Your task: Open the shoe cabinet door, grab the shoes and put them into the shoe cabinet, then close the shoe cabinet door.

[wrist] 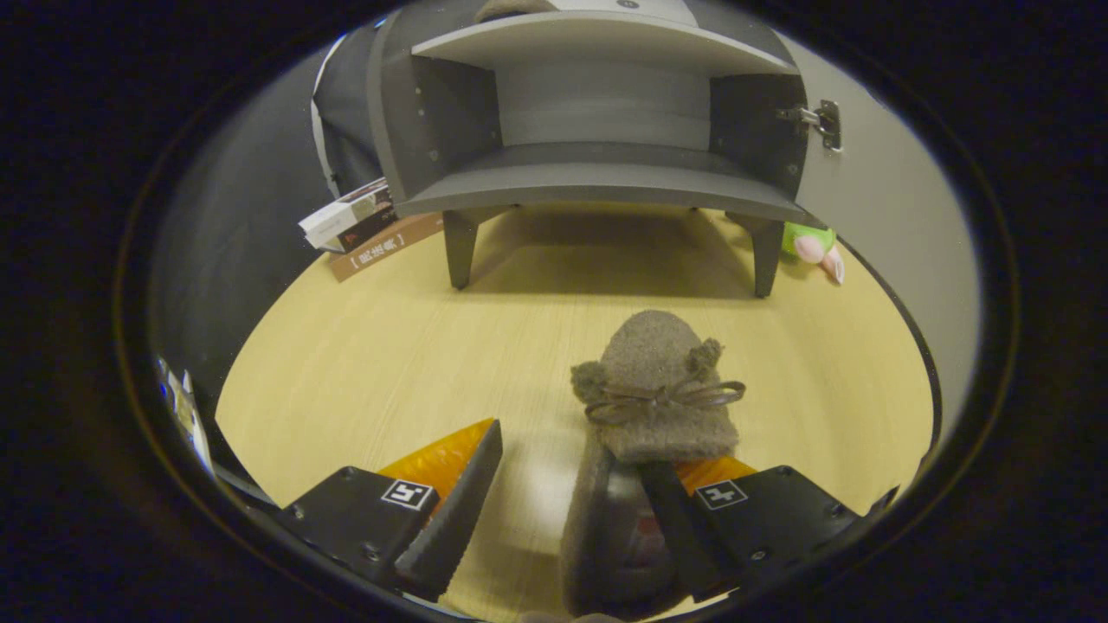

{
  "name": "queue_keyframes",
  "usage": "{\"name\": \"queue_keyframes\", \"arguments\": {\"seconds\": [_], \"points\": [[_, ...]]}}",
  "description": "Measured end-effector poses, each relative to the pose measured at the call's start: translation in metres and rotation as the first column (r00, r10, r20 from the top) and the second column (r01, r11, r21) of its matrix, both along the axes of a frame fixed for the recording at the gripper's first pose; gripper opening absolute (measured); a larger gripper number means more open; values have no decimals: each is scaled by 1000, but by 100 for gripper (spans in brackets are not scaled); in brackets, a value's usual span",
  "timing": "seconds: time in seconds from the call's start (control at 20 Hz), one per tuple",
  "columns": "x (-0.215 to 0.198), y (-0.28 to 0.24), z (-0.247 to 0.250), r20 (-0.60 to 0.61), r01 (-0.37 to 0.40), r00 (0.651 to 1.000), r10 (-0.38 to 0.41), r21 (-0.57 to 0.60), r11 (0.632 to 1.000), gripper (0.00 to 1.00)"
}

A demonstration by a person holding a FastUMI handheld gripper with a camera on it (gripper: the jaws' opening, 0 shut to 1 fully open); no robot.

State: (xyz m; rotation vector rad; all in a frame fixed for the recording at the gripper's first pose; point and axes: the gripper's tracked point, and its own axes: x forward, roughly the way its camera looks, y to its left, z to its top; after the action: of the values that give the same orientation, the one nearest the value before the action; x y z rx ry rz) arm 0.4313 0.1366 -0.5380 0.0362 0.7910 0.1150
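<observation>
The cabinet (597, 130) stands open at the far end of the table (389, 363), its door (874, 199) swung to the right and its shelves bare. The wood-grain table runs from there back to the fingers. Books (359, 227) lie left of the cabinet's legs; a green plush toy (812, 244) sits behind its right leg. The shoe (653, 407), a fuzzy slipper with a bow, lies between the spread fingers of the gripper (576, 476), toe toward the cabinet. The right finger (684, 519) reaches into its heel opening; the left finger (459, 502) stands apart from it.
</observation>
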Motion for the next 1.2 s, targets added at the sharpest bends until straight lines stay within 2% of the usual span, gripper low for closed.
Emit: {"name": "queue_keyframes", "arguments": {"seconds": [0.15, 0.25, 0.4, 0.5, 0.55, 0.65, 0.85, 1.2], "points": [[5, 1, -2, -10, -4, 1000, 4, 18, 1000, 94], [6, -5, -4, -18, 6, 1000, -6, 1, 1000, 90], [8, -20, -4, -24, 35, 999, -35, -9, 999, 67], [9, -29, -3, -29, 57, 998, -57, 8, 998, 36], [8, -26, -3, -37, 43, 998, -43, 14, 999, 21], [4, -23, 2, -40, 21, 999, -20, 23, 1000, 11], [-2, -21, 30, 27, 3, 1000, -3, 3, 1000, 8], [-31, -14, 128, 184, -34, 982, 40, -35, 999, 8]]}}
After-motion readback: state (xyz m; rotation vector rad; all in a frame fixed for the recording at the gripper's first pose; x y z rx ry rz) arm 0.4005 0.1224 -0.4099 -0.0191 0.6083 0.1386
